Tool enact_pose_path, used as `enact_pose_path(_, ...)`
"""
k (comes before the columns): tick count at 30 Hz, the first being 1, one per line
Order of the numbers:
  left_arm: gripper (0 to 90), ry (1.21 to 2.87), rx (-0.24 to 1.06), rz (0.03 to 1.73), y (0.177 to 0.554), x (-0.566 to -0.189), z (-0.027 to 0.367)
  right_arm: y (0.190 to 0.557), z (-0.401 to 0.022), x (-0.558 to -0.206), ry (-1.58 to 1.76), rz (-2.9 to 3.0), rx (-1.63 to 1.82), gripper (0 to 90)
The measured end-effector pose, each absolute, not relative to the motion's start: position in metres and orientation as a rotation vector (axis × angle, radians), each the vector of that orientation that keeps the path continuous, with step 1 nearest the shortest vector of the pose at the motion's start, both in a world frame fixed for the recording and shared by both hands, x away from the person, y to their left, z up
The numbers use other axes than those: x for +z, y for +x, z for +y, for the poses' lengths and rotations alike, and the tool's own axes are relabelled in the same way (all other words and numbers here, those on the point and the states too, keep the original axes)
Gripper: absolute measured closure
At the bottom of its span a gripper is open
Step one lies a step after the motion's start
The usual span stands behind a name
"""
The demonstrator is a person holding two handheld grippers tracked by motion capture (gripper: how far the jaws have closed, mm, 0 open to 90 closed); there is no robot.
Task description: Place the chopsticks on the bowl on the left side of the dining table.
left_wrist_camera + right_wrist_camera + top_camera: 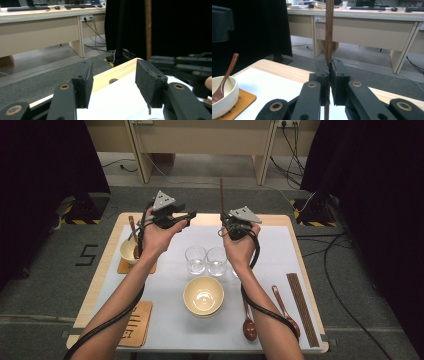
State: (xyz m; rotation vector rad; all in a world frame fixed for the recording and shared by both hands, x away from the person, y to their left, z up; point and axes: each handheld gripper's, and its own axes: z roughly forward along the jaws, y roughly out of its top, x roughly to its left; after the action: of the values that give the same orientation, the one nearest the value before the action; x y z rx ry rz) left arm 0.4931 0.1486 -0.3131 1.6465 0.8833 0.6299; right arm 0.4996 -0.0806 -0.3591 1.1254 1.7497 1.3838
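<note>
Item 1: right gripper (231, 226), held above far edge of table (210, 219), right of centre; jaws clamped narrow on a chopstick (221, 195); stick stands upright, top rising past the gripper toward the floor beyond, lower end poking out below the pads; right gripper view shows same gripper (329, 75) w/ pads pressed on both sides of chopstick (329, 30), stick vertical thru centre of frame.

Item 2: left gripper (186, 217), raised over far left part of table, pointing toward the right gripper; jaws wide apart, nothing between; left gripper view shows the gripper (113, 77) w/ table edge (117, 71) and white mat (117, 100) visible thru the gap; upright chopstick (148, 27) seen beyond, upper right.

Item 3: white mat (165, 270) covering most of tabletop.

Item 4: two clear glasses (206, 260), side by side, mid-table, just touching or nearly so; cannot tell which.

Item 5: cream bowl (203, 296), near of the glasses, centre.

Item 6: second cream bowl (128, 251) at left on a wooden coaster (125, 268), brown spoon (133, 231) leaning in it; also in right gripper view: bowl (223, 97), spoon (225, 77).

Item 7: another coaster (134, 325), near left corner.

Item 8: two brown spoons (249, 325) lying near right; chopsticks (302, 310) flat along right edge.
</note>
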Motion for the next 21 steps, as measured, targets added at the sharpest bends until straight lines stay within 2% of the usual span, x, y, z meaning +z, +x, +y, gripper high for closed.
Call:
enact_pose_path(10, 48.3, 1.666, 0.593, 0.849, 0.504, -0.306, 0.123, 0.498, -0.074, -0.36, 1.108, 1.766, 1.383, 85.6)
enact_pose_path(21, 54.4, 1.676, 0.553, 0.833, 0.516, -0.305, 0.098, 0.494, -0.07, -0.359, 1.09, 1.775, 1.388, 85.6)
